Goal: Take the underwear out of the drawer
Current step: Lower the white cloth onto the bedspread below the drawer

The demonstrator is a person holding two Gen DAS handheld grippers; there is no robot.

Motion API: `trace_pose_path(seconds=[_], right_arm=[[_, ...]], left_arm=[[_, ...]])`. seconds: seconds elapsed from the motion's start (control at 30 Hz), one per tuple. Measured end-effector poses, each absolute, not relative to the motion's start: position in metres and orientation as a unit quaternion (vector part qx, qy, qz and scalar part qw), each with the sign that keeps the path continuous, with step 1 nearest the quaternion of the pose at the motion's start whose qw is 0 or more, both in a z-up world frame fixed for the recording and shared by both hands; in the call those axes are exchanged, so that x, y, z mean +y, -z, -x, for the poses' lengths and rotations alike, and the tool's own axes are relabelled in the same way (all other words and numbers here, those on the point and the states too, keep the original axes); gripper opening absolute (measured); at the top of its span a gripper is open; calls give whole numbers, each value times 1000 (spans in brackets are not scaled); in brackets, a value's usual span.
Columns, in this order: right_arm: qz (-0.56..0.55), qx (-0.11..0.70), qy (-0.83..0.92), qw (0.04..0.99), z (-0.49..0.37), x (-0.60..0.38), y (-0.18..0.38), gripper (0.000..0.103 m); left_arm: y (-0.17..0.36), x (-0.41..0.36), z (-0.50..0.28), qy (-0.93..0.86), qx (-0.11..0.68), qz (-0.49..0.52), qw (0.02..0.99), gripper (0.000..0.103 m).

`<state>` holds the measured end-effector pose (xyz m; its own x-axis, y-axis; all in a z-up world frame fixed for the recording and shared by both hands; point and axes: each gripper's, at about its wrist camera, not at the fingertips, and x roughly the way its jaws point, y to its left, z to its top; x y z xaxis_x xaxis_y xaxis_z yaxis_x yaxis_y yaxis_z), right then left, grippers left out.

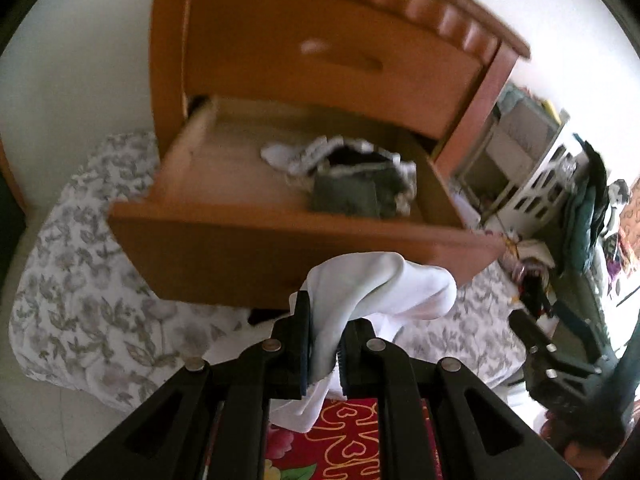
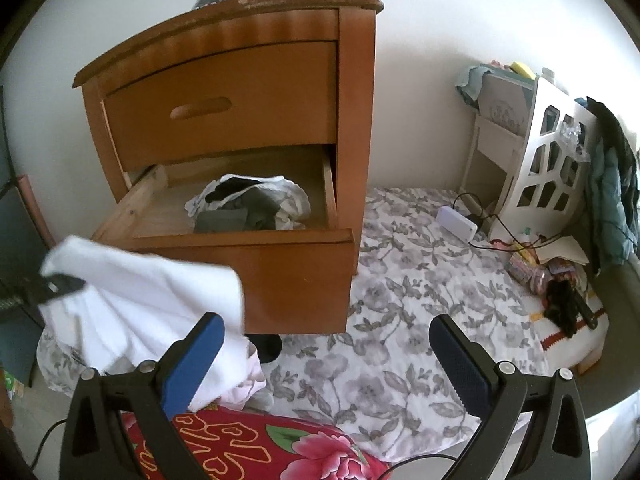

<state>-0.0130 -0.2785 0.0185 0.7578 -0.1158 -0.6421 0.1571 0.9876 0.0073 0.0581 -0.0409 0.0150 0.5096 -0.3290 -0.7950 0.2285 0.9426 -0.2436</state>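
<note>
White walls and a floral bedsheet (image 2: 404, 280) surround the work area, with a wooden nightstand (image 2: 224, 72) standing at its middle. Its lower drawer (image 2: 256, 256) is pulled out; the upper one is closed. Inside the open drawer lies a small heap of remaining garments (image 2: 248, 204), white, grey and dark, bunched toward the right side.

The left gripper (image 1: 326, 340) is clenched on a white piece of underwear (image 1: 360, 292), which hangs outside and in front of the drawer face, above the bedding and a red flowered quilt (image 2: 248, 448). The right gripper (image 2: 328, 364) is spread wide with nothing between its blue pads (image 2: 192, 364), near the drawer front.

Procedure for the step in hand, as judged from this state:
1. Keep the left jaws firmly closed until the garment rests over the quilt or sheet; the cloth is slack and may slip.
2. Lower it clear of the drawer edge to avoid snagging.
3. Release only once the fabric is supported.
4. Approach the heap with the right gripper from above, taking one item at a time.
</note>
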Motion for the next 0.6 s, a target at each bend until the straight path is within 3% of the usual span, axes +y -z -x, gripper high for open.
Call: trace_pose_path(seconds=[0.6], right_arm=[[-27, 369, 76, 926, -9, -283, 0, 103]], left_arm=[[52, -90, -76, 196, 541, 10, 818, 12]])
